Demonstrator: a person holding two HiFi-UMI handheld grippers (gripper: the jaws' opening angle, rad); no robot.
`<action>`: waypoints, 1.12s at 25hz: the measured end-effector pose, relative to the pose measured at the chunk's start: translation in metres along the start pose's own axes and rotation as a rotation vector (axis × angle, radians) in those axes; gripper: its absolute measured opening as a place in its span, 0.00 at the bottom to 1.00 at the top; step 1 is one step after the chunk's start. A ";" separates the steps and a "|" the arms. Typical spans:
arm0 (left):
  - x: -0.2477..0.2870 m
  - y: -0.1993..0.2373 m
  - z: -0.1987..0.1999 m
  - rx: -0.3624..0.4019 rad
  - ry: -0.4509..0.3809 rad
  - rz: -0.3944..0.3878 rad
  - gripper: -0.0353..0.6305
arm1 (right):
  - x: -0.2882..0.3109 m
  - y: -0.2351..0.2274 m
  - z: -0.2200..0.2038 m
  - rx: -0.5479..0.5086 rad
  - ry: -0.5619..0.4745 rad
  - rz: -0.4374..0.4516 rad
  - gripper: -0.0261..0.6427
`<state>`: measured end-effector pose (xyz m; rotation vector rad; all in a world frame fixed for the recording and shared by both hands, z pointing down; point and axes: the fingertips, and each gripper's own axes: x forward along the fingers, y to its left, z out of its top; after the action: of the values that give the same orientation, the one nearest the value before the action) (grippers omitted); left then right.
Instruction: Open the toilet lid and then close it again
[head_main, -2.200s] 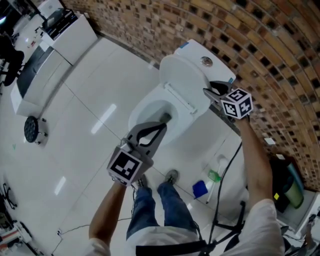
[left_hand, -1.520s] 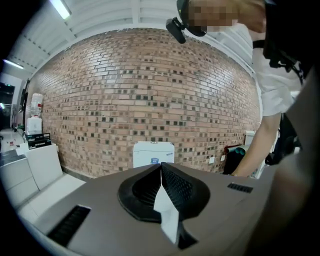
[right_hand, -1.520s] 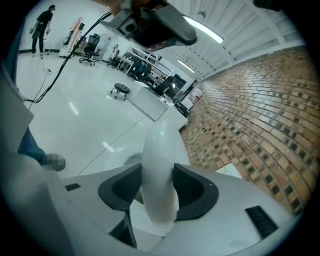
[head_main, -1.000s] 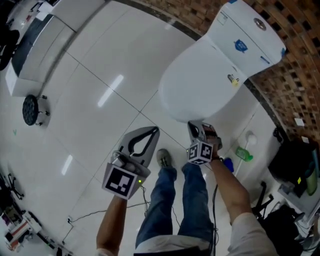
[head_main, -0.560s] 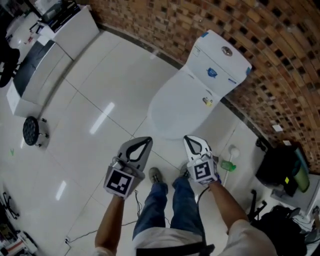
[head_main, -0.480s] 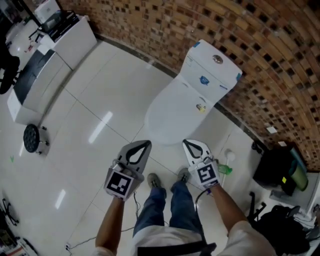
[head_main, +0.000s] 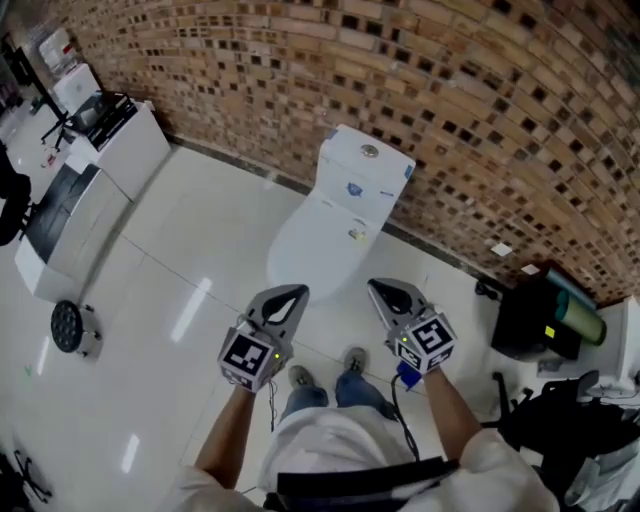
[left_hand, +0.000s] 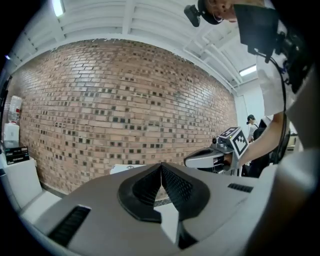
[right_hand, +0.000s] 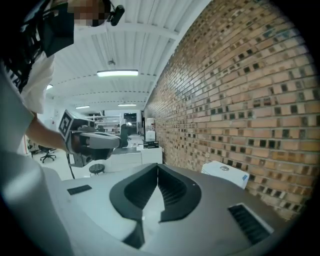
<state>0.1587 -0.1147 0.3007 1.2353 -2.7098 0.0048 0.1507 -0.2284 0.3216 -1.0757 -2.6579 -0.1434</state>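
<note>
Presently the lid (head_main: 312, 248) lies flat down on the toilet (head_main: 350, 205), upper centre of the head view. The tank (head_main: 366, 168) stands behind it against the wall (head_main: 480, 120).

The left gripper (head_main: 293, 293) and the right gripper (head_main: 381, 288) sit side by side in the lower middle of that frame. Both point roughly level toward the toilet and are well apart from it.
- Left gripper view: jaws pressed together, nothing between them.
- Right gripper view: jaws likewise clenched on nothing; the tank shows small at lower right.

Judgement: with the lid down and neither gripper near it, either the lift is yet to begin or the cycle is finished. These frames alone do not settle which.

If a lift is to come, it would go best as follows:
- Bring one gripper low to the front edge of the lid, the end nearest the bottom of the frame and farthest from the hinge.
- Either part the jaws to pinch that edge, or slip the closed tip under it.
- Swing the lid up in an arc about the hinge until it leans on the tank.
- To close it, keep contact and lower slowly rather than letting it drop.

Risk: the smooth plastic may slide off the pads.

If the cycle is done, the grippers need only be kept clear.
</note>
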 end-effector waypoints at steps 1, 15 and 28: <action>0.001 -0.003 0.004 0.003 -0.007 -0.003 0.05 | -0.004 -0.002 0.003 0.007 -0.011 -0.013 0.04; -0.002 -0.003 0.017 0.036 -0.012 0.027 0.05 | -0.030 0.001 0.005 -0.038 -0.006 -0.063 0.04; -0.025 0.027 0.018 0.028 -0.093 0.117 0.05 | -0.003 0.002 0.000 -0.166 0.109 0.008 0.04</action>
<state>0.1520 -0.0800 0.2813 1.1092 -2.8675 -0.0010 0.1541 -0.2289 0.3210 -1.0949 -2.5804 -0.4156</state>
